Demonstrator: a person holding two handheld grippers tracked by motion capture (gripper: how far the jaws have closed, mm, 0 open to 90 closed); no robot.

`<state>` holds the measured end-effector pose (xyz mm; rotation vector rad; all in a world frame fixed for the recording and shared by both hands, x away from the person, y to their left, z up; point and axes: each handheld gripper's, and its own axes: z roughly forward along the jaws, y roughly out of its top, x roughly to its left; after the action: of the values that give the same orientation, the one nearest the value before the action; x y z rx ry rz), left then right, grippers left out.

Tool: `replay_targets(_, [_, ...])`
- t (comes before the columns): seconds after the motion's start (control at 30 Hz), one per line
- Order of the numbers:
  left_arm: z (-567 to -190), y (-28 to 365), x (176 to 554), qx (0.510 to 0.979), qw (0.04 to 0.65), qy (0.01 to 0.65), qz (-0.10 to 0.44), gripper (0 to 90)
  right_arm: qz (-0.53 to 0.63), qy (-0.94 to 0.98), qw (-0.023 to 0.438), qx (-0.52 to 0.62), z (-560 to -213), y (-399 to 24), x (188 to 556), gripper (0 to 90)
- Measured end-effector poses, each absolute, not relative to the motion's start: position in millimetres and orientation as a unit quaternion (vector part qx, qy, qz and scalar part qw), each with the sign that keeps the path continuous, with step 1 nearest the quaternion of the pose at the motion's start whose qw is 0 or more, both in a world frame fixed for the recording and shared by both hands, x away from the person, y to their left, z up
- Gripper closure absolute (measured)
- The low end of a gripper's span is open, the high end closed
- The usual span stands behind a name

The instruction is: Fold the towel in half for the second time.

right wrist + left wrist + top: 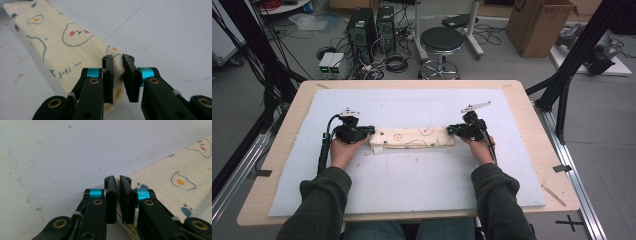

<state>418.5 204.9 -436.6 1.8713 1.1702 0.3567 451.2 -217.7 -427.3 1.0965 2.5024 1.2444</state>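
Both pairs of jaws are pressed nearly together, each pinching one end of a folded cloth [412, 138]. In the left gripper view, the left gripper [117, 185] has its two black pads almost touching, with a thin edge of the cream fabric caught between them and the rest of the cloth running away toward the upper right of that view. In the right gripper view, the right gripper [117, 62] clamps a bunched corner of the same cloth, the fabric visibly squeezed into the narrow gap between the pads. The cloth is cream-coloured, printed with fried eggs, paw marks, a bear face with pink cheeks and the word "Hi". From the high view it lies as a long narrow strip, folded lengthwise, across the middle of a white mat [412, 185] that covers most of the desk [532, 125]. The strip runs parallel to the desk's near edge, roughly halfway between the near and far edges and about centred between the left and right edges. It stretches flat between the two grippers, the left gripper [371, 131] at its left end and the right gripper [451, 130] at its right end. The person's left hand [343, 150] and right hand [479, 149] hold the gripper bodies, with dark green sleeves coming in from the desk's near edge. Faint blue pen lines mark the mat around the cloth.
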Motion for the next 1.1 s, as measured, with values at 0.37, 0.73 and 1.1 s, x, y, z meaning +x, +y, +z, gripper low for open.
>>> replay_targets(0.37, [-435.0,203.9,417.0,0.753,0.455,0.453,0.146,76.5,0.405,0.829,0.052,0.383,-433.6,-219.3,453.9,72.0])
replay_targets(0.73, [-423.1,209.6,409.3,0.748,0.465,0.452,0.143,63.5,0.434,0.811,0.049,0.389,-421.0,-229.7,446.4,53.3])
replay_targets(1.1, [-414.1,218.6,402.1,0.742,0.477,0.45,0.138,56.9,0.454,0.798,0.052,0.393,-411.0,-235.6,439.7,45.5])
